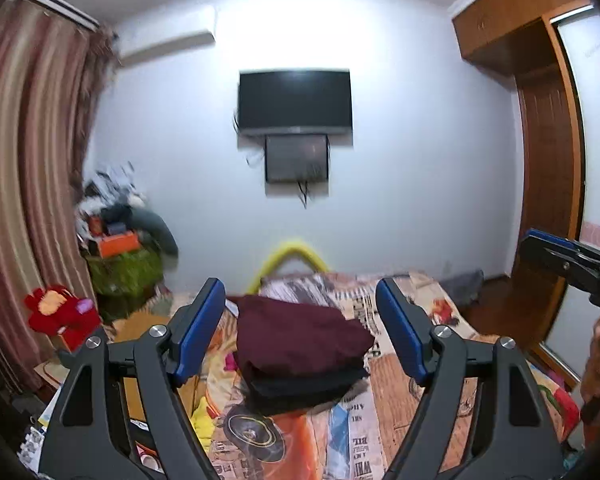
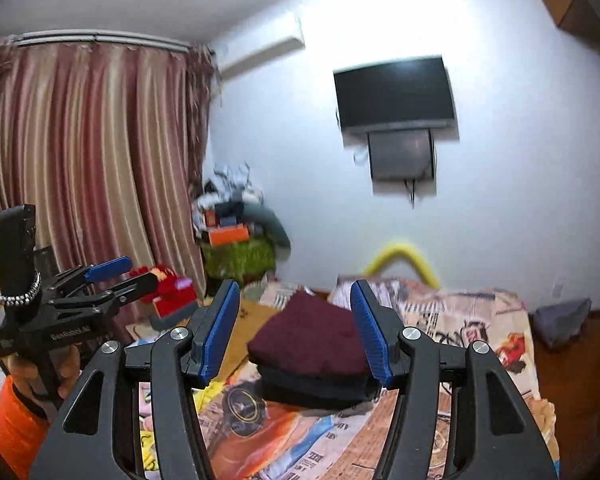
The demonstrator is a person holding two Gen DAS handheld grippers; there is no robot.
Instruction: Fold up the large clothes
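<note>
A folded maroon garment (image 1: 300, 334) lies on top of a folded black garment (image 1: 308, 388) in a neat stack on the bed; the stack also shows in the right wrist view, maroon (image 2: 306, 336) over black (image 2: 316, 390). My left gripper (image 1: 300, 330) is open and empty, held above the bed short of the stack. My right gripper (image 2: 294, 330) is open and empty, also raised before the stack. The right gripper shows at the right edge of the left wrist view (image 1: 568, 260). The left gripper shows at the left of the right wrist view (image 2: 120, 276).
The bed has a colourful printed sheet (image 1: 404, 392). A red plush toy (image 1: 60, 314) and a cluttered pile with an orange box (image 1: 118, 244) stand at the left by the curtain (image 1: 28, 184). A TV (image 1: 295, 102) hangs on the far wall. A wooden wardrobe (image 1: 548, 160) stands at the right.
</note>
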